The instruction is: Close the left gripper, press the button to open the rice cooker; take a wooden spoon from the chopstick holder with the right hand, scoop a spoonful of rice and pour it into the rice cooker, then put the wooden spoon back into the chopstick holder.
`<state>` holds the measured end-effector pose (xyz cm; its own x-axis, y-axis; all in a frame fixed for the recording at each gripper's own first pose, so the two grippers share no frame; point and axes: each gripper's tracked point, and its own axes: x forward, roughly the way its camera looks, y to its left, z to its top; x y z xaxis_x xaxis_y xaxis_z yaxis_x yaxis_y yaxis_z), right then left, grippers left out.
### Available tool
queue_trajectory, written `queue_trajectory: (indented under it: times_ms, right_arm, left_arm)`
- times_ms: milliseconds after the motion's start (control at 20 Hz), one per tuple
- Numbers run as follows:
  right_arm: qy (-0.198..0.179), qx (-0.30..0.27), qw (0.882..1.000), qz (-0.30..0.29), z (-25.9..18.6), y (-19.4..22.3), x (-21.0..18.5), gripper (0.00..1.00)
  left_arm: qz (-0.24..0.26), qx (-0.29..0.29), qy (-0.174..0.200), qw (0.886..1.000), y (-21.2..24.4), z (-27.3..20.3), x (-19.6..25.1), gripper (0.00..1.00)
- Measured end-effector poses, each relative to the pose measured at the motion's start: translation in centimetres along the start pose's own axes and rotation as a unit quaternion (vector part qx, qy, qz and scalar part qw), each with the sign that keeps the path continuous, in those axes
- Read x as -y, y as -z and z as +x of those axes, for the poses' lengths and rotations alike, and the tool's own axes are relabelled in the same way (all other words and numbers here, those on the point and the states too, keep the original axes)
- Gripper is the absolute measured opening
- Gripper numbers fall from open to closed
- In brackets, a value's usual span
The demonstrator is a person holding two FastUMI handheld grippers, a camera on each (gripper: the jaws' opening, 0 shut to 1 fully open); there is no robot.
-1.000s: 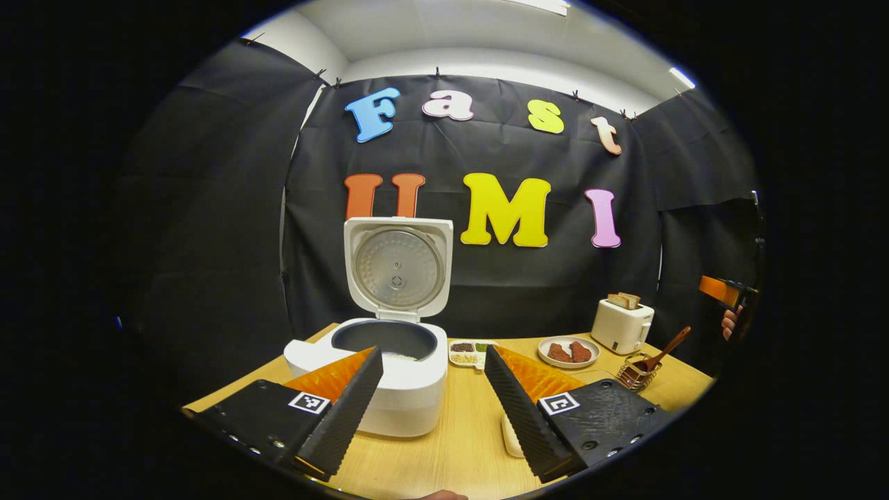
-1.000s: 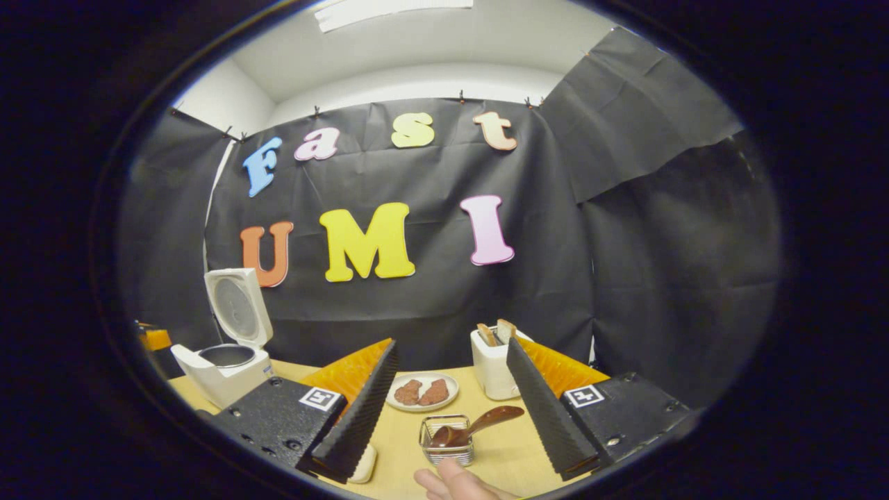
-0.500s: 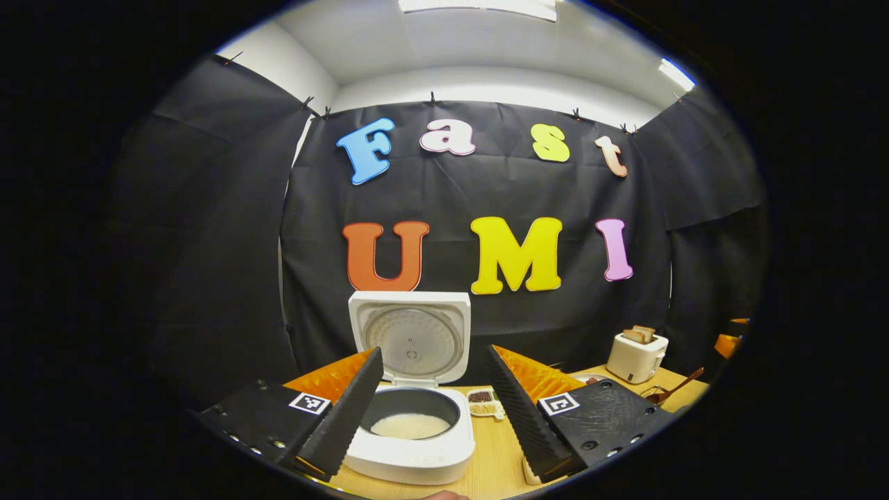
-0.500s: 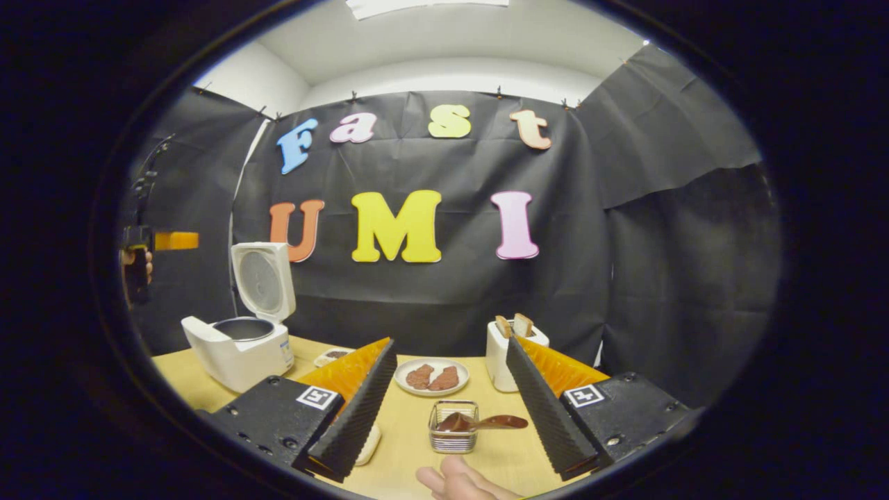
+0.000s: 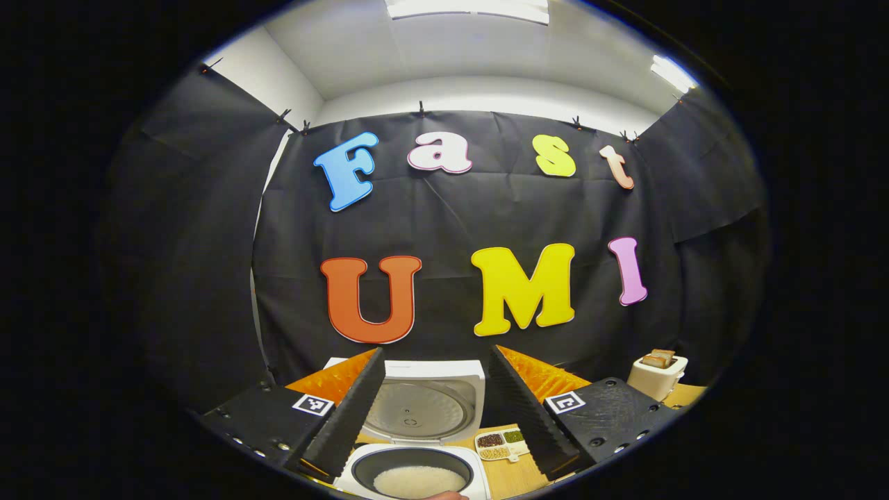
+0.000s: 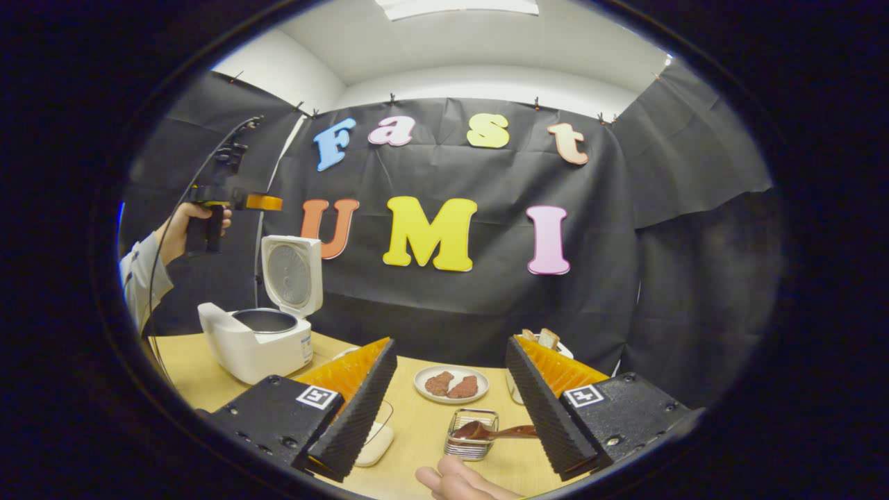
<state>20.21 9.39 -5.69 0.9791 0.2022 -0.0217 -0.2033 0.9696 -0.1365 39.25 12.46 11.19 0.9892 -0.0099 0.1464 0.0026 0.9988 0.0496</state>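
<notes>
Both grippers stand with their jaws spread and nothing held between them. Up on the left, the left gripper (image 5: 434, 410) hangs above the rice cooker (image 6: 260, 340), whose lid (image 6: 292, 274) stands upright; from the left gripper view you look down into the pot at a bed of white rice (image 5: 419, 480). From the right gripper view the same tool shows far off, raised above the cooker in a hand (image 6: 182, 226) with a grey sleeve. The right gripper (image 6: 448, 406) is low over the wooden table (image 6: 410, 430), fingers wide apart, and between them, a little farther on, sits the wire chopstick holder (image 6: 472, 444) with the wooden spoon (image 6: 493, 432) lying in it, handle pointing right. Behind the holder are a plate of meat pieces (image 6: 451, 384) and a white toaster (image 5: 656, 375) with bread in it. A small divided dish of grains (image 5: 501, 444) lies just right of the cooker.
</notes>
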Motion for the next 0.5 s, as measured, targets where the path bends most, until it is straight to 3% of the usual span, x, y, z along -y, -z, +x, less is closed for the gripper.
queue_trajectory:
  times_ms: [200, 350, 500]
  right_arm:
    - [-0.02, -0.006, 1.0, -0.005, 0.5, 1.3, -0.3, 0.99]
    - [-0.012, -0.013, 1.0, -0.002, 0.8, 2.3, 0.0, 0.97]
    - [-0.014, -0.023, 1.0, -0.003, 1.2, 3.9, -0.6, 1.0]
  left_arm:
    - [-0.005, 0.023, -0.037, 0.999, 0.0, 5.6, -2.8, 0.95]
    - [0.002, 0.019, -0.012, 1.0, 1.1, 9.3, -2.6, 0.95]
    - [-0.015, 0.005, -0.037, 0.999, 3.1, 11.9, -4.6, 0.95]
